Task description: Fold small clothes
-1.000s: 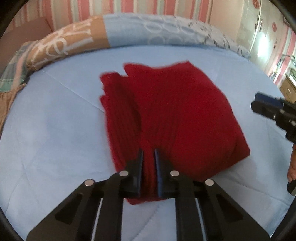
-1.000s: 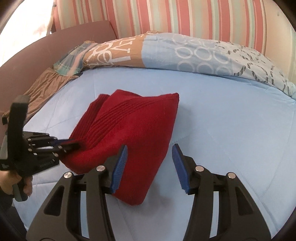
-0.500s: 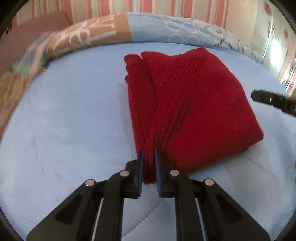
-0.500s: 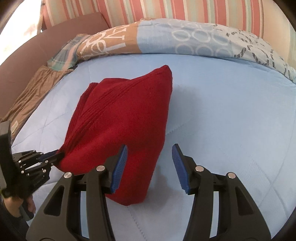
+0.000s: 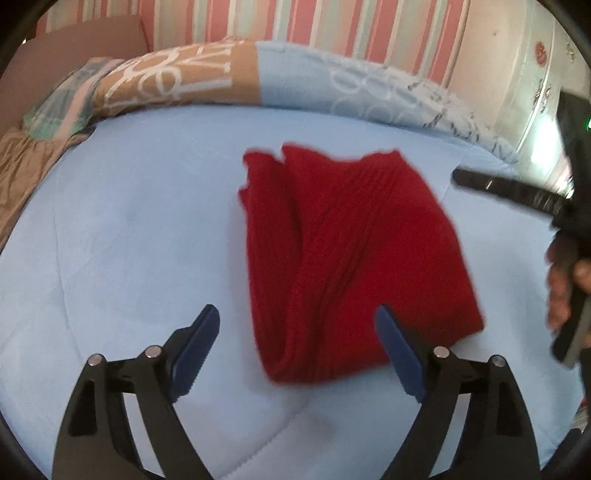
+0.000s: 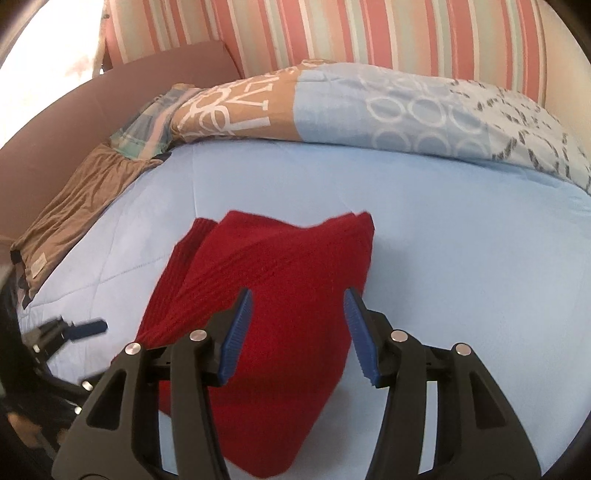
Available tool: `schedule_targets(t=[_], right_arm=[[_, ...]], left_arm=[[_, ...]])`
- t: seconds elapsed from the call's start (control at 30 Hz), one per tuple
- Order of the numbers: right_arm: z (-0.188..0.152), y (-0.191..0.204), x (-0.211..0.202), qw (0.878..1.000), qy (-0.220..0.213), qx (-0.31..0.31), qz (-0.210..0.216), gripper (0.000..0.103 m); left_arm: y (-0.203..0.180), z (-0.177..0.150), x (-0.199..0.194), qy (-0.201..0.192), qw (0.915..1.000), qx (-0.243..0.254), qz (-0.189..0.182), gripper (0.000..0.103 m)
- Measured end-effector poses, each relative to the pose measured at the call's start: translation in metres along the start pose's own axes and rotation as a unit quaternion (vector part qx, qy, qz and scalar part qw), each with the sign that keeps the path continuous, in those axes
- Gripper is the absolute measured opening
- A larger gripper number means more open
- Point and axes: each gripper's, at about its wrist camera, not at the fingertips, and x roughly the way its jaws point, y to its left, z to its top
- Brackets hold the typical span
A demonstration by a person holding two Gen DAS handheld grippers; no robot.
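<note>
Left wrist view: a folded red knit garment point(image 5: 343, 258) lies on the light blue bed point(image 5: 129, 240), centre of frame. The left tool point(image 5: 297, 332) is at 6 o'clock, its jaws opening; the garment's near corner lies between the blue pads point(image 5: 195, 343), which do not press on it, so the garment is released. The right tool point(image 5: 509, 190) enters at 3 o'clock, just beside the garment's right edge, carried by a hand point(image 5: 565, 280). A patterned duvet point(image 5: 258, 70) is bunched at 12 o'clock against a striped wall point(image 5: 295, 22).

Right wrist view: the right tool, at 6 o'clock, stands half spread over the garment's near end; whether its pads touch the cloth cannot be told. A brown cloth point(image 6: 70, 206) lies at 9 o'clock.
</note>
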Motion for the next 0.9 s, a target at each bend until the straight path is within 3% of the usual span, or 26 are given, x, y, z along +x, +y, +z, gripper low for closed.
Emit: schedule_targets(t=[0.17, 0.27, 0.37, 0.5, 0.7, 0.9], right_arm=[[0.018, 0.007, 0.023, 1.000, 0.016, -0.023, -0.004, 0.053], [0.029, 0.008, 0.048, 0.999, 0.048, -0.024, 0.004, 0.053], [0.034, 0.010, 0.066, 0.997, 0.067, -0.030, 0.003, 0.053], [0.035, 0.005, 0.076, 0.997, 0.075, -0.020, 0.000, 0.053], [0.028, 0.008, 0.061, 0.998, 0.056, -0.021, 0.004, 0.055], [0.015, 0.010, 0.067, 0.997, 0.070, -0.027, -0.006, 0.059]], left_arm=[[-0.010, 0.045, 0.035, 0.045, 0.9987, 0.024, -0.006, 0.083], [-0.019, 0.049, 0.065, 0.093, 0.9952, 0.026, -0.014, 0.049], [-0.025, 0.043, 0.076, 0.101, 0.9940, 0.041, 0.003, 0.046], [-0.024, 0.040, 0.075, 0.092, 0.9950, 0.038, 0.005, 0.025], [-0.021, 0.025, 0.049, 0.047, 0.9963, 0.051, 0.050, 0.021], [-0.022, 0.012, 0.065, 0.059, 0.9941, 0.060, 0.068, 0.024]])
